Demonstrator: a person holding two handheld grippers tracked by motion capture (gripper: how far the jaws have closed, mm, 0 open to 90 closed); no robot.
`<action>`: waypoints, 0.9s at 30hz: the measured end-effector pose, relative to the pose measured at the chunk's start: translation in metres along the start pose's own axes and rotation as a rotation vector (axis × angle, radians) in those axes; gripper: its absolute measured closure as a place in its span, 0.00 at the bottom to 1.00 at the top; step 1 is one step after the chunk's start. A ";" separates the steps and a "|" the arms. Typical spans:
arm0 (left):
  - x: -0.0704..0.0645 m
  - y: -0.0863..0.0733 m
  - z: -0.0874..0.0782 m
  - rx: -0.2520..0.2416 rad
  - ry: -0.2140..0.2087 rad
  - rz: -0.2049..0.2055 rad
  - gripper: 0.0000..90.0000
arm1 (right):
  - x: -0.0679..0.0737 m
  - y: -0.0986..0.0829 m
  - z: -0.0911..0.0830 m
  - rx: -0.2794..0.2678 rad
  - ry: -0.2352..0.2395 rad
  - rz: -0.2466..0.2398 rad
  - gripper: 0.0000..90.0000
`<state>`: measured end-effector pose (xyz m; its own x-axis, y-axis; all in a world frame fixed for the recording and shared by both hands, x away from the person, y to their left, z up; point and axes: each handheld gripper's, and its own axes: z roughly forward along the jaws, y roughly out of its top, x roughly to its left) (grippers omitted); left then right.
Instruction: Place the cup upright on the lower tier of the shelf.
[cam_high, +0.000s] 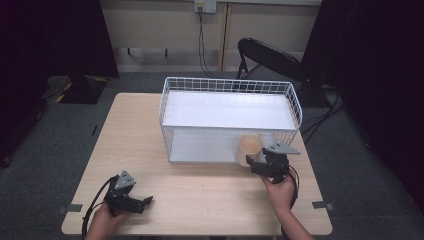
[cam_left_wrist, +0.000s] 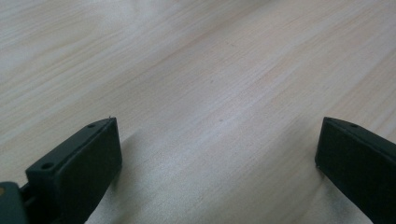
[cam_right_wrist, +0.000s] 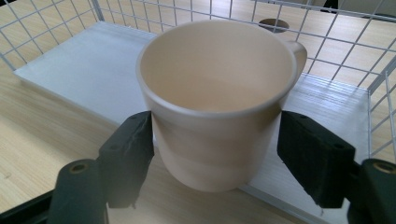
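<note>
High view: right gripper clasps beige mug, centre-right, at wire basket front | Left gripper view: left gripper wide over bare surface | Right gripper view: mug upright, mouth up, handle upper right.

Two black handheld grippers: left gripper and right gripper, each topped by a grey three-cornered plate and trailed by a black cable looping back past the wrist. Blocky matte-black jaws with squared tips, seen close in the gripper views; small round screw holes sunk into the jaw tops. Bare forearms and hands, no sleeves reaching the wrists.
</note>
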<state>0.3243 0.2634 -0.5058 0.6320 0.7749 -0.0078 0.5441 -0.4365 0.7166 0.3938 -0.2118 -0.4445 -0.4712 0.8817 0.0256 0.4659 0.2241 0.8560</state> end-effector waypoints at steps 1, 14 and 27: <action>0.000 0.000 0.000 0.000 0.000 0.000 0.00 | 0.000 0.000 0.000 0.000 0.000 0.000 0.31; 0.000 0.000 0.000 0.000 0.000 0.000 0.00 | 0.001 0.002 0.001 -0.010 -0.001 -0.012 0.44; 0.000 0.000 0.000 0.000 0.000 0.000 0.00 | 0.002 0.003 0.003 -0.015 0.000 -0.014 0.58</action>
<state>0.3243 0.2634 -0.5058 0.6322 0.7748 -0.0075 0.5437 -0.4367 0.7167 0.3965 -0.2078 -0.4439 -0.4773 0.8786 0.0134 0.4481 0.2303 0.8638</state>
